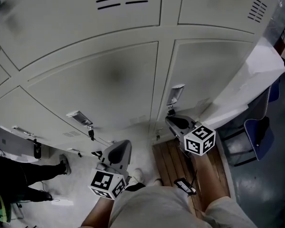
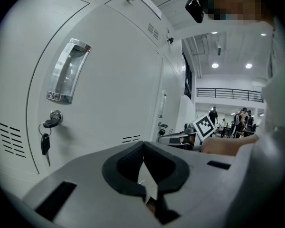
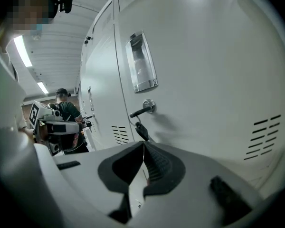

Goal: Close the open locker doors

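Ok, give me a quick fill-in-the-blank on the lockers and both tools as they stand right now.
1. The left tool and the right tool both have their jaws ____, with nothing between them.
2. In the left gripper view a ____ hangs from the lock on the locker door.
3. In the right gripper view the lock sits ____ the recessed handle.
Missing words: shut; key; below.

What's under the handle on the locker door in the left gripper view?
A lock with a key in it, and a second key dangling below. The door hides the locker's inside.
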